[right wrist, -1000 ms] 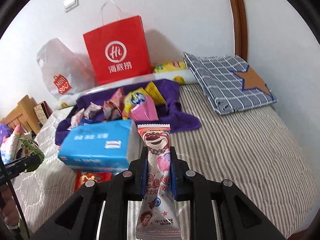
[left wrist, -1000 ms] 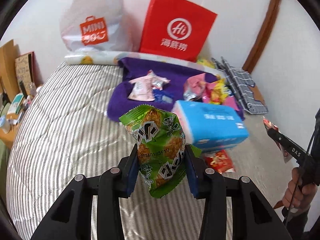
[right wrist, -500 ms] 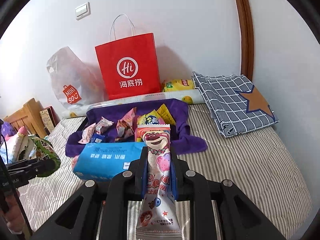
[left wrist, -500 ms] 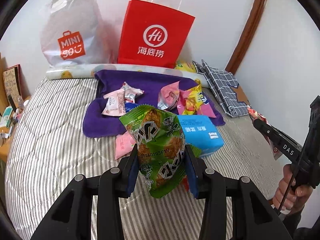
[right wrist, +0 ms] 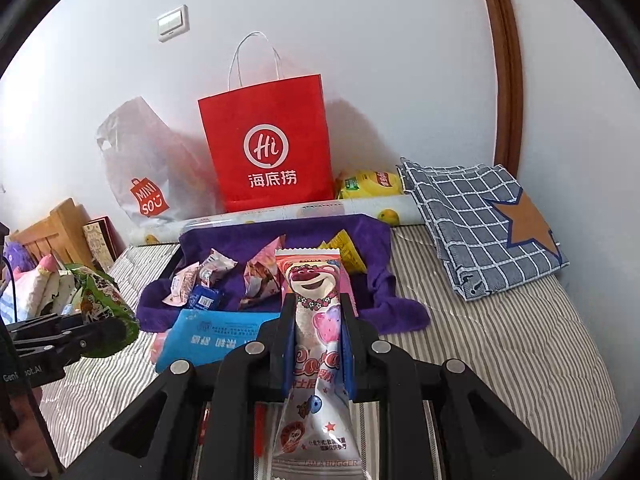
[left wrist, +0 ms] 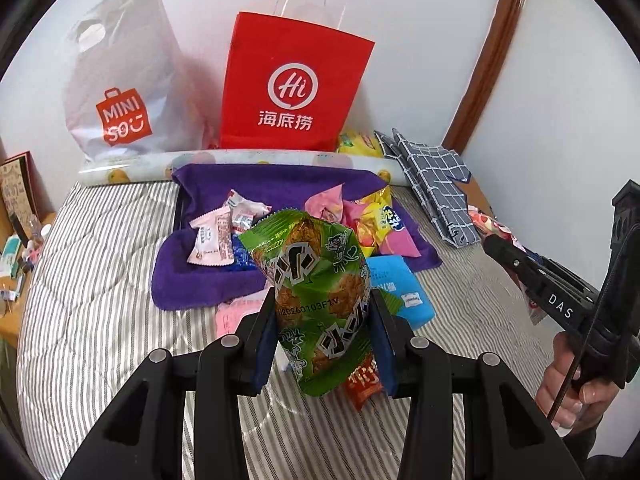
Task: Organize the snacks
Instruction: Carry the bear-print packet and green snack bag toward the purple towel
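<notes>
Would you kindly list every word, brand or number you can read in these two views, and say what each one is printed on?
"MINI SO": white plastic bag
"Hi 海底捞": red paper bag
"H20260103F1V": green snack packet in the left gripper
"DAS": right gripper, seen from the left wrist
"I AM A HUGGER": pink bear snack packet
Blue tissue pack print: too small to read

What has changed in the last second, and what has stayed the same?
Both grippers have risen and drawn back from the bed: the red bag and purple towel now show more fully in both views. The left gripper still clamps the green snack packet; the right gripper still clamps the pink bear packet. The blue tissue pack has not moved.
</notes>
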